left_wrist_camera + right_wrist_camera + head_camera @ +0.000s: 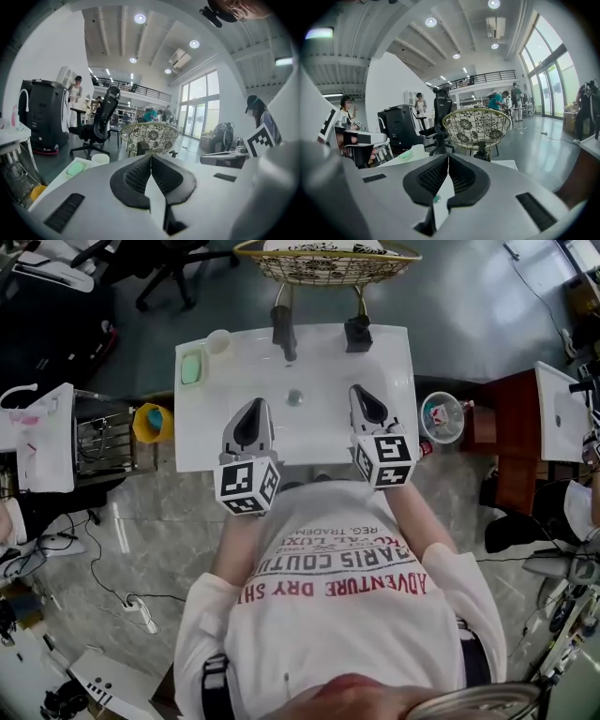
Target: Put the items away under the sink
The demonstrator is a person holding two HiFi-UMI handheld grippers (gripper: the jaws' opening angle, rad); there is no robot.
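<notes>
Hovering over the white rectangular sink (384, 357), left tongs (252, 416) and right tongs (365, 405) are both pinched together, empty; I'd spread the left wide before reaching the pale green soap bar (191, 367).

The left claw (255, 409) and right claw (360, 393) hang over the white sink (319, 362), jaws together. Green soap (191, 367) and a cup (217, 341) sit at its far-left corner.
</notes>
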